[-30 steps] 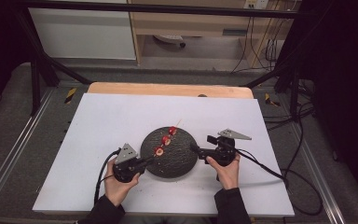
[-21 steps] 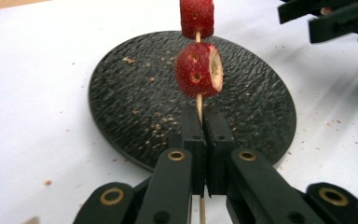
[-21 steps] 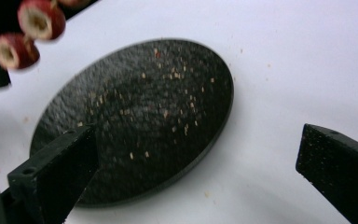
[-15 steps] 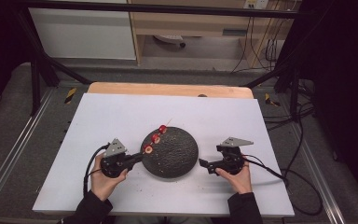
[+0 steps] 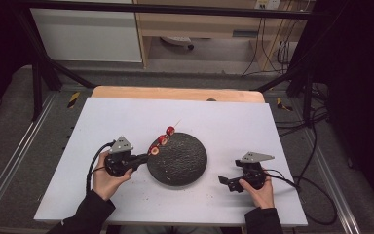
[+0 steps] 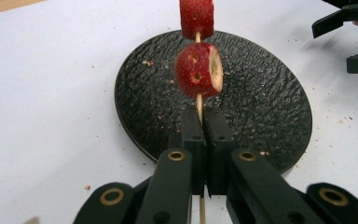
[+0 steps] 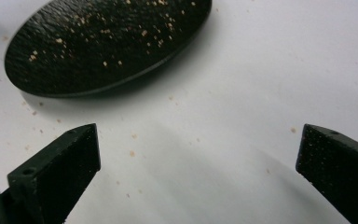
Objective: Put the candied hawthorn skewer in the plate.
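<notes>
Two jaws pinch one thin skewer (image 6: pixel 198 100), frame centre, over the black plate (image 5: pixel 177 158).
Left gripper (image 6: pixel 204 135) clamps it; right gripper (image 7: pixel 196 163) gapes, lower right. A tilt may slide the fruit pieces (image 6: pixel 198 70) off.

A white sheet (image 5: pixel 126 122) covers the table, whose bare wooden far edge (image 5: pixel 175 92) shows beyond it. Grey carpet (image 5: pixel 9 126) lies on both sides, with metal rails (image 5: pixel 14 161) along it. At the far side stand a white cabinet (image 5: pixel 87 34) and wooden shelving (image 5: pixel 199 24) (cables (image 5: pixel 272 53) hang at its right).
</notes>
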Demonstrator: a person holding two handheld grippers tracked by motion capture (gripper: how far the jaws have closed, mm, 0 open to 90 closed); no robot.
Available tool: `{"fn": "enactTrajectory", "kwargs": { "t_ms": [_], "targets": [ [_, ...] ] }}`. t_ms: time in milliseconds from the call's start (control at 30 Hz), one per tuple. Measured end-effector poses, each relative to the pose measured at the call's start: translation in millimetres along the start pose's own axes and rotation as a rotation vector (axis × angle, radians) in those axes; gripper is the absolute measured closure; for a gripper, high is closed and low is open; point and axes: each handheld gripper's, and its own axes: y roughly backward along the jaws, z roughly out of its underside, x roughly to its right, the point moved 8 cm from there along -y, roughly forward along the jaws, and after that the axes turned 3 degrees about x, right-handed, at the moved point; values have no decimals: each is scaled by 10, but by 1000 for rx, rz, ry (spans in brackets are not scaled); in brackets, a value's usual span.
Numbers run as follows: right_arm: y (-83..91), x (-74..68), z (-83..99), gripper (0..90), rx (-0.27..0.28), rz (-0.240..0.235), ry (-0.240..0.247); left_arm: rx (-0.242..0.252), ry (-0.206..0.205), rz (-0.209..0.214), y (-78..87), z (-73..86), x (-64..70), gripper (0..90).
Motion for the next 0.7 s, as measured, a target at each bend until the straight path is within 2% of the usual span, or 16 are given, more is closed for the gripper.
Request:
{"fn": "enactTrajectory", "kwargs": {
  "t_ms": [400, 700],
  "targets": [
    [89, 63, 168, 6, -27, 8, 1, -82, -15, 3, -217, -34, 46, 881],
    [145, 78, 210, 5, -15, 4, -4, -158, -37, -4, -433, 56, 121, 881]
  ]
}}
